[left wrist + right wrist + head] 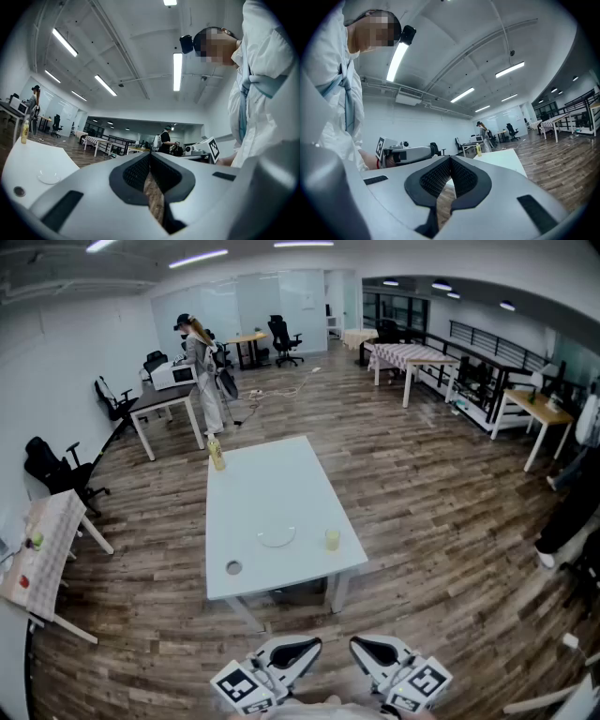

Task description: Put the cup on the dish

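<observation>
The cup (331,539) stands upright on the table (272,484), near its front right corner. It is pale yellow and see-through. Just to its left, apart from it, lies the dish (277,536), clear and flat, with nothing on it. Further left, close to the front edge, sits a small round disc (233,567). A yellow bottle (217,453) stands at the far left corner, well apart from the rest.

Both grippers hang side by side over the wood floor (441,521), short of the table's front edge and touching nothing on it. The left gripper (292,652) has its jaws together at the tips, with only floor showing in the gap behind them. The right gripper (377,652) is likewise closed and empty.

Across the room, a person (202,371) stands beside another table with office chairs around it.
</observation>
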Action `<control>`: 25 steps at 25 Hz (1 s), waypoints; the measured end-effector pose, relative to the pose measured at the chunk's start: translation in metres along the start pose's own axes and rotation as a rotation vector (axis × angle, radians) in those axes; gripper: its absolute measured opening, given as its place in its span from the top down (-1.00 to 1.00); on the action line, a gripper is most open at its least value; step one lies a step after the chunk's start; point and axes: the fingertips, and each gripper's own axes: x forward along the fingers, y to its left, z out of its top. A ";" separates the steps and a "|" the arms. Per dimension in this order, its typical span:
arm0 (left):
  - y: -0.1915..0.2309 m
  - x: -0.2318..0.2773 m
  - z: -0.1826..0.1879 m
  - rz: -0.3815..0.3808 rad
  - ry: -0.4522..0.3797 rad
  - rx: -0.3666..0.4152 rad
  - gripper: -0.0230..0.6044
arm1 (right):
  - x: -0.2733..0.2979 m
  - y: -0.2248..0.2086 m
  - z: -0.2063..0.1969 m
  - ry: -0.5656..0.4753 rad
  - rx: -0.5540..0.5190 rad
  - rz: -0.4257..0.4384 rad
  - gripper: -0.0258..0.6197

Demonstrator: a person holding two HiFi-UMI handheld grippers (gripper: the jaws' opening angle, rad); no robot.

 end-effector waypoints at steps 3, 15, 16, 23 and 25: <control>0.003 -0.004 -0.010 0.005 0.019 0.001 0.91 | 0.000 0.001 0.000 0.007 -0.001 0.003 0.82; 0.001 -0.001 -0.012 0.008 0.027 -0.009 0.91 | 0.001 0.008 0.009 -0.041 0.019 0.076 0.82; 0.001 0.000 -0.012 0.008 0.027 -0.008 0.91 | 0.001 0.009 0.009 -0.041 0.013 0.085 0.82; 0.002 0.001 -0.009 0.007 0.020 -0.010 0.91 | 0.005 0.017 0.005 -0.027 -0.018 0.128 0.82; 0.003 0.000 -0.011 0.004 0.026 -0.007 0.91 | 0.005 0.017 0.008 -0.037 -0.021 0.131 0.82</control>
